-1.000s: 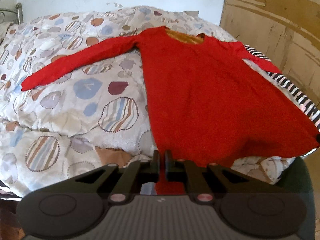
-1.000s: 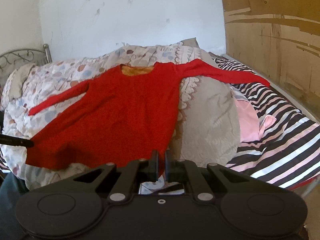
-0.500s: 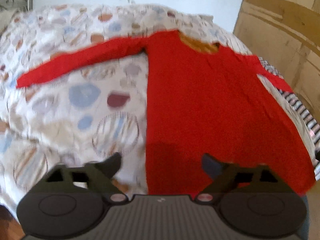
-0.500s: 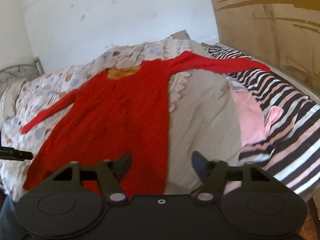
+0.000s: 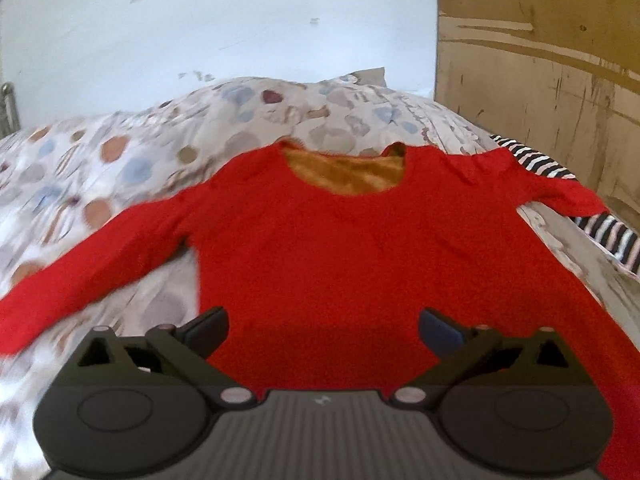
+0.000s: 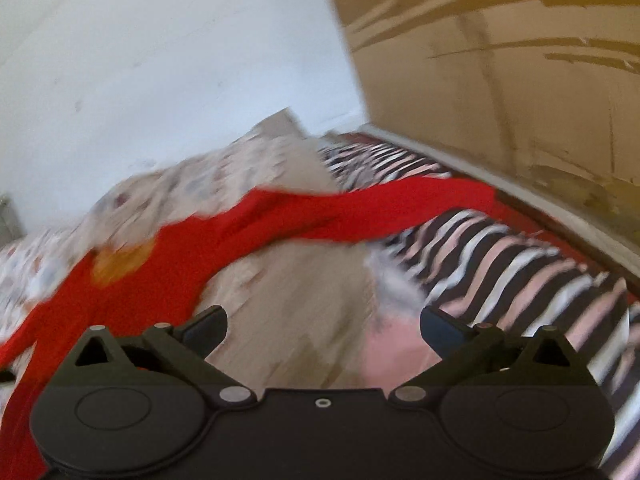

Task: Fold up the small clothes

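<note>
Red long-sleeved top [image 5: 360, 248] is lying flat across the patterned duvet [image 5: 132, 160], looking soft and limp, best pinched at a sleeve cuff or hem corner, while the left gripper [image 5: 323, 326] and right gripper [image 6: 323, 325] are hovering wide apart, gripping nothing.

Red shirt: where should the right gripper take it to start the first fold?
Grip the cuff end of the sleeve that lies stretched over the striped blanket. Come from the shirt's outer side, along the sleeve, with the right gripper open: the sleeve is flat, thin and free at its tip.
</note>
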